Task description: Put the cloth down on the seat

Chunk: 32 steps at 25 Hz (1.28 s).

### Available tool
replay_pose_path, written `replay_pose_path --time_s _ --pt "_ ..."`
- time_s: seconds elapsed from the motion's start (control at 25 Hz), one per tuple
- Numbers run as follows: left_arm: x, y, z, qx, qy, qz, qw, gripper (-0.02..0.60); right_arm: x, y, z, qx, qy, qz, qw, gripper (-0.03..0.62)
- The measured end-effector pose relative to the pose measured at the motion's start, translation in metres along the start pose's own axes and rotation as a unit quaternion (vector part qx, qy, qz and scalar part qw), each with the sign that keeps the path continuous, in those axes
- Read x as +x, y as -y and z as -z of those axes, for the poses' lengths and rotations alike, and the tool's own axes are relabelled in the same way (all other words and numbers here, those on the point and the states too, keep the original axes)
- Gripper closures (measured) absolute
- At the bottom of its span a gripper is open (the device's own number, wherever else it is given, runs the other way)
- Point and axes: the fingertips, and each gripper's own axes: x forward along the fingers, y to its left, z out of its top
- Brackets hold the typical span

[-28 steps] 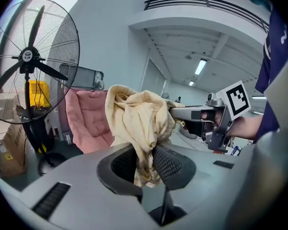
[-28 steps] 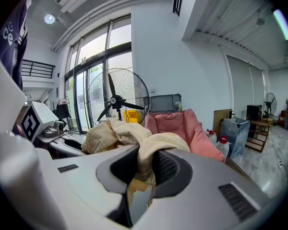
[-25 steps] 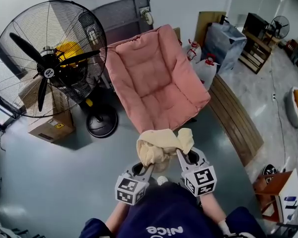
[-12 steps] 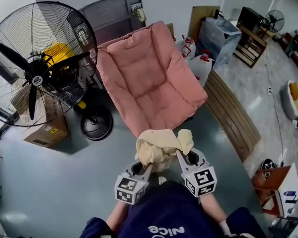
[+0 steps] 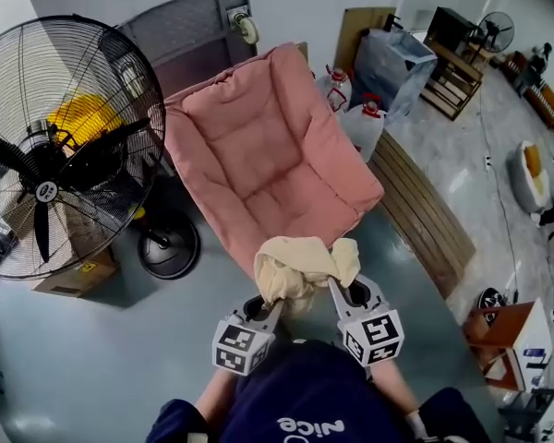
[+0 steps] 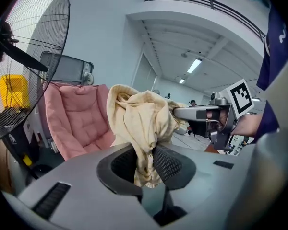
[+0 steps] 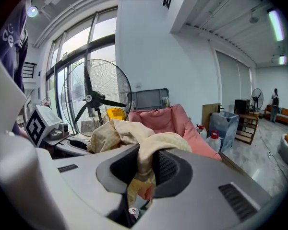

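The left gripper (image 5: 273, 308) and right gripper (image 5: 338, 290) both pinch the bunched cloth (image 5: 305, 264) near the pink seat (image 5: 263, 178)'s front edge, so letting go now could drop it on the floor (image 5: 120, 358).

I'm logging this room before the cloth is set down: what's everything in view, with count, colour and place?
crumpled fabric cloth: one, pale yellow, held between both grippers, before the chair
padded fabric chair: one, pink, centre
large metal-caged floor fan: one, black, left
cardboard box: one, brown, floor beside the fan
plastic jugs: two, white with red caps, right of chair
slatted wooden board: one, brown, floor at right
left gripper: one, grey, shut on cloth
right gripper: one, grey, shut on cloth
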Motion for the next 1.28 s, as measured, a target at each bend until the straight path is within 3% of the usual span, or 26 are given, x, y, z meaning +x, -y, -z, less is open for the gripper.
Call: replay_pose_path --time_s 0.36,0.72,1.04,1.28 --pt "0.026 -0.078 -0.042 0.025 -0.008 0.044 0.9987 0.486 0.075 0.005 -0.033 0.014 0.008 0.047 0.999 0.510" --pt "0.038 -0.125 -0.066 0.049 -0.015 0.068 0.9964 0.486 0.116 0.003 -0.048 0.027 0.017 0.078 0.996 0.510" --pt "0.055 -0.135 -0.071 0.029 -0.023 0.062 0.9974 0.486 0.135 0.017 -0.050 0.031 0.001 0.070 0.997 0.510" --pt "0.079 -0.158 -0.083 0.011 -0.016 0.030 0.9994 0.486 0.173 0.038 -0.061 0.018 -0.003 0.035 0.999 0.510"
